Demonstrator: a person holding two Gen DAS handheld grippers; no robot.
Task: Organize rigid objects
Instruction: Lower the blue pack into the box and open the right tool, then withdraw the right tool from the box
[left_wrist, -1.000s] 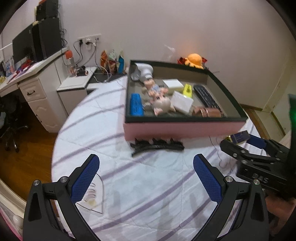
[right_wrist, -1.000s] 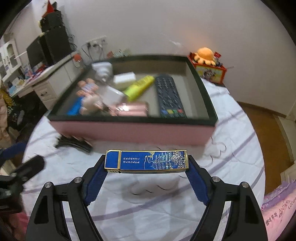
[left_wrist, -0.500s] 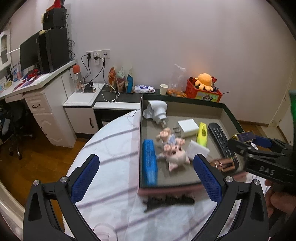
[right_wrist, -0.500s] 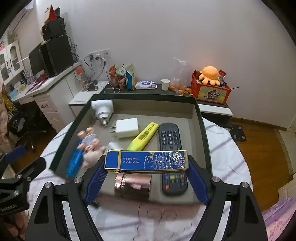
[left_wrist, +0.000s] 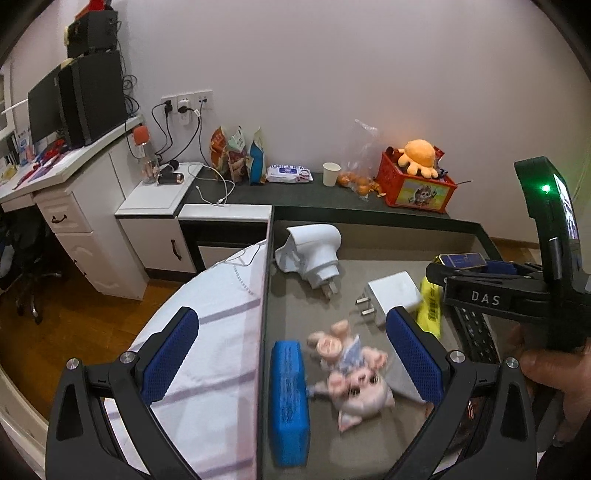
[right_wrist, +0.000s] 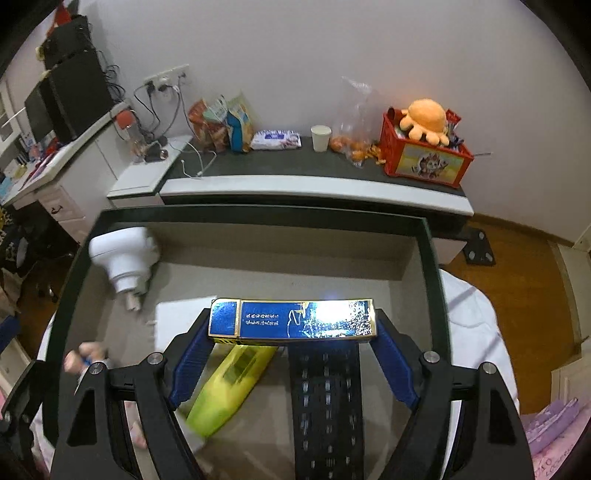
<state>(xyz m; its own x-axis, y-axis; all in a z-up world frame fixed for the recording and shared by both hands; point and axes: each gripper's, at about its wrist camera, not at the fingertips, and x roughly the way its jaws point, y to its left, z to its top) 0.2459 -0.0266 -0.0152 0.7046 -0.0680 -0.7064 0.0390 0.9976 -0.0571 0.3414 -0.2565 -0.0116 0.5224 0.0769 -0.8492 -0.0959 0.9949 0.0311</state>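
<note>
Fingers (right_wrist: 391, 354) clasping blue box (right_wrist: 291, 319) inside tray rim (right_wrist: 430, 273)

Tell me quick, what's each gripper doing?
Left gripper: jaws open, holding nothing.
Right gripper: jaws shut on the shiny blue and gold rectangular box.

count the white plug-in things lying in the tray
2: a rounded white plug adapter in the tray's far left corner, and a flat white charger block nearer the middle beside the yellow highlighter. Others may be hidden under the grippers.
</note>
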